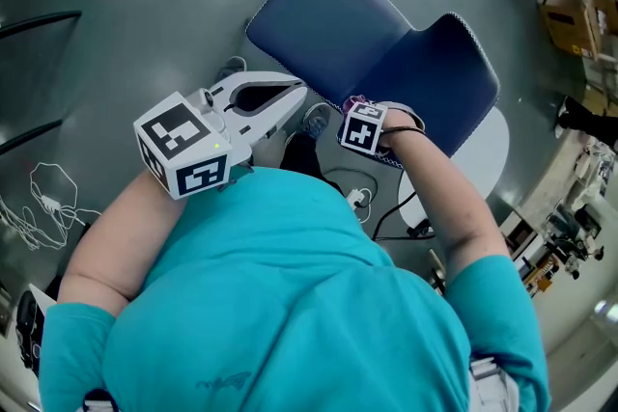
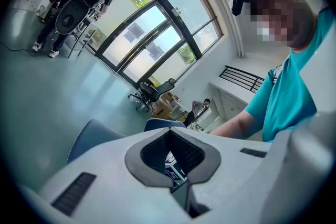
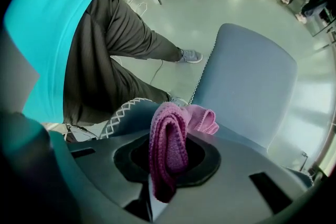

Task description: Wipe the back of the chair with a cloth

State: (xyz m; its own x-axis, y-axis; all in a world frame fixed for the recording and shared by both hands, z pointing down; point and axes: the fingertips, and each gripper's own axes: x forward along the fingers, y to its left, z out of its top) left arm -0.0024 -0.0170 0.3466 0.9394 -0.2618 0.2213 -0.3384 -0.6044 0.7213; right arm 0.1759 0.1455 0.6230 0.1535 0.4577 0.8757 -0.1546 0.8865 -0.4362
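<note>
A blue chair stands in front of me, its seat (image 1: 328, 14) to the left and its back (image 1: 449, 77) to the right in the head view. My right gripper (image 1: 360, 111) is at the back's near edge, shut on a folded pink cloth (image 3: 168, 139). The cloth's loose end lies over the white-stitched edge (image 3: 126, 113) of the back, with the seat (image 3: 247, 81) beyond. My left gripper (image 1: 297, 94) hovers left of the right one, close to the seat's near edge. Its jaws are shut with nothing between them (image 2: 181, 183).
My legs and a grey shoe (image 3: 191, 55) are beside the chair. Cables (image 1: 362, 198) lie on the grey floor below me, and a white cord (image 1: 48, 198) at the left. A white round panel (image 1: 488, 154), cardboard boxes (image 1: 575, 14) and an office chair (image 2: 152, 93) stand further off.
</note>
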